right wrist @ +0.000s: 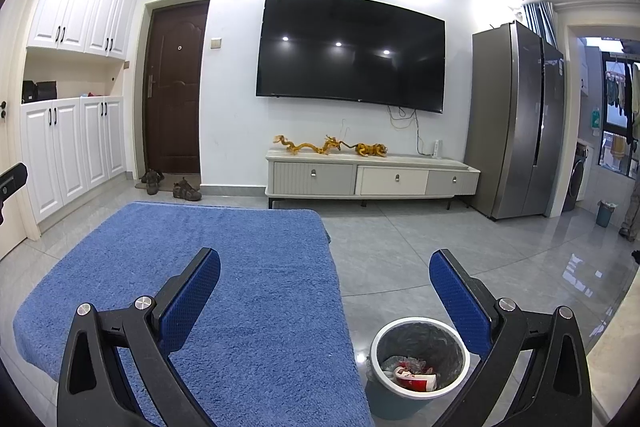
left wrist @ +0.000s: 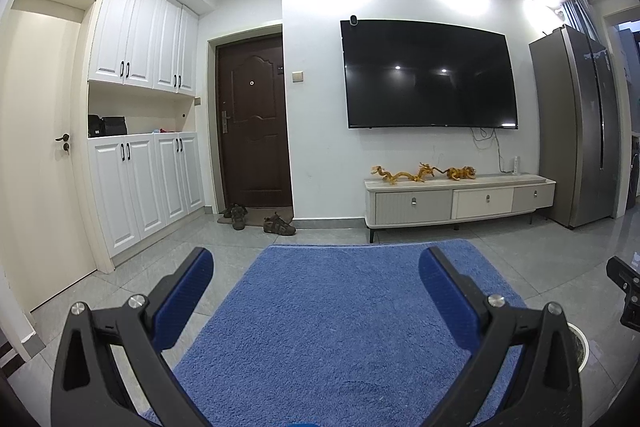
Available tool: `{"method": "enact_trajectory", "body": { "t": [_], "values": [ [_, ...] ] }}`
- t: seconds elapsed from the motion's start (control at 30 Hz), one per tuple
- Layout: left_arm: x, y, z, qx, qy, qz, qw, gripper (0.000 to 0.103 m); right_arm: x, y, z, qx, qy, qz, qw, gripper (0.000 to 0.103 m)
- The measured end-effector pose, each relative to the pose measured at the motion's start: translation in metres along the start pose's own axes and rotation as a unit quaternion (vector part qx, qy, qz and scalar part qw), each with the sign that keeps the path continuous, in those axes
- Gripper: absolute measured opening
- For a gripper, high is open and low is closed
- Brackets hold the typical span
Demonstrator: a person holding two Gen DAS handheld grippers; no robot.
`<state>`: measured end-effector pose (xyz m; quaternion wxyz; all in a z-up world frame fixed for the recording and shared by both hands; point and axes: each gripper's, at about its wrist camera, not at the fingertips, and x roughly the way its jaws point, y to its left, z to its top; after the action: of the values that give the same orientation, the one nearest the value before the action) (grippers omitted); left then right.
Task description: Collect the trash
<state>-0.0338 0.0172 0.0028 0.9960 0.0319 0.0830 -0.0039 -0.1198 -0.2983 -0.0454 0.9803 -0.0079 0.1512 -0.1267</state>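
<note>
A blue-grey trash bin point(right wrist: 418, 367) with a dark liner stands on the floor right of the blue towel-covered surface point(right wrist: 240, 287). Inside it lie a red and white cup point(right wrist: 414, 382) and crumpled wrappers. My right gripper point(right wrist: 325, 279) is open and empty, held above the towel's right edge and the bin. My left gripper point(left wrist: 316, 277) is open and empty above the towel point(left wrist: 332, 307). The bin's rim point(left wrist: 578, 341) peeks in at the right of the left wrist view. No loose trash shows on the towel.
A TV stand point(right wrist: 372, 179) with orange dragon figures stands under a wall TV point(right wrist: 352, 51). A fridge point(right wrist: 516, 119) is at right, white cabinets point(right wrist: 72, 147) and a brown door point(right wrist: 174, 87) with shoes point(right wrist: 186, 191) at left. A second bin point(right wrist: 606, 213) stands far right.
</note>
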Motion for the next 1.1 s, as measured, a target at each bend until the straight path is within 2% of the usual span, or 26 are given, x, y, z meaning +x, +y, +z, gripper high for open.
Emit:
{"method": "enact_trajectory", "body": {
  "t": [1.1],
  "values": [
    [0.0022,-0.0052,-0.0037,0.007,0.002,-0.008,0.9999,0.103,-0.0026,-0.0024,-0.0009,0.0,0.002,-0.002,1.0,0.103]
  ]
}}
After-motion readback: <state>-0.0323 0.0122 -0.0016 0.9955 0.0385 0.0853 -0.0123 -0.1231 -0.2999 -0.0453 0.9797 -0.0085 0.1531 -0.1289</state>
